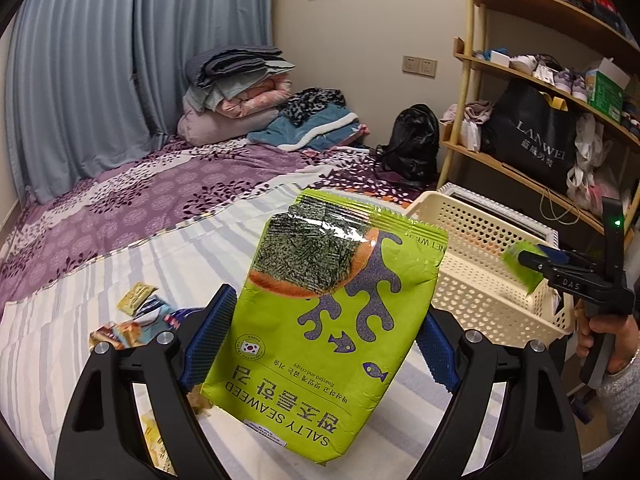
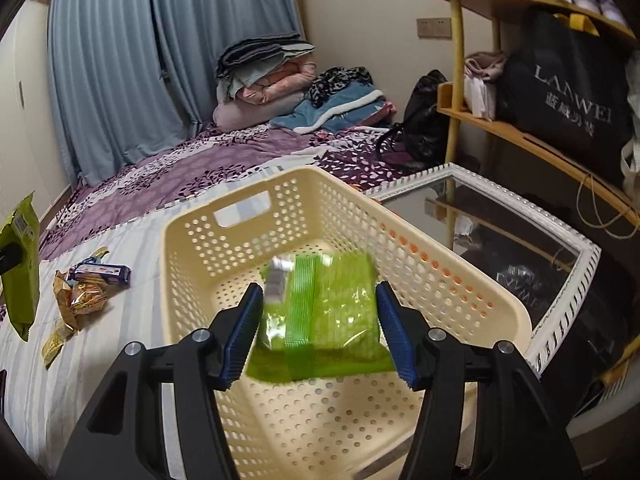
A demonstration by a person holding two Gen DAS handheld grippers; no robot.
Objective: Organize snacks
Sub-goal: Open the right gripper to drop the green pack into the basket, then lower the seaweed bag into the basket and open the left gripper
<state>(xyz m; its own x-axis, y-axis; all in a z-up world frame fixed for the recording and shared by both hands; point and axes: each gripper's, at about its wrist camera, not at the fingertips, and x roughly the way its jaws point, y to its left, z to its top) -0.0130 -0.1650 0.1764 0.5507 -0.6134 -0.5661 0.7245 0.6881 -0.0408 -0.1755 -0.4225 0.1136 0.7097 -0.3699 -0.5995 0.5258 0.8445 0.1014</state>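
My left gripper (image 1: pixel 328 308) is shut on a large green "Salty Seaweed" bag (image 1: pixel 328 320), held upright above the striped bed sheet; the same bag (image 2: pixel 20 272) shows at the left edge of the right wrist view. My right gripper (image 2: pixel 318 288) hangs over the cream perforated basket (image 2: pixel 240 240), jaws apart. A small green packet (image 2: pixel 320 312) lies blurred between its fingers, loose from the pads. In the left wrist view the right gripper (image 1: pixel 536 258), held by a hand, sits above the basket (image 1: pixel 472 280) with the small packet (image 1: pixel 520 264) at its tip.
Several loose snack packets (image 2: pixel 88 288) lie on the sheet left of the basket, also visible as loose packets (image 1: pixel 136 320). A white-framed mirror (image 2: pixel 560 248) lies right of the basket. A wooden shelf (image 2: pixel 520 132) stands at right. Folded bedding (image 1: pixel 240 92) and a black backpack (image 1: pixel 412 140) sit at the far wall.
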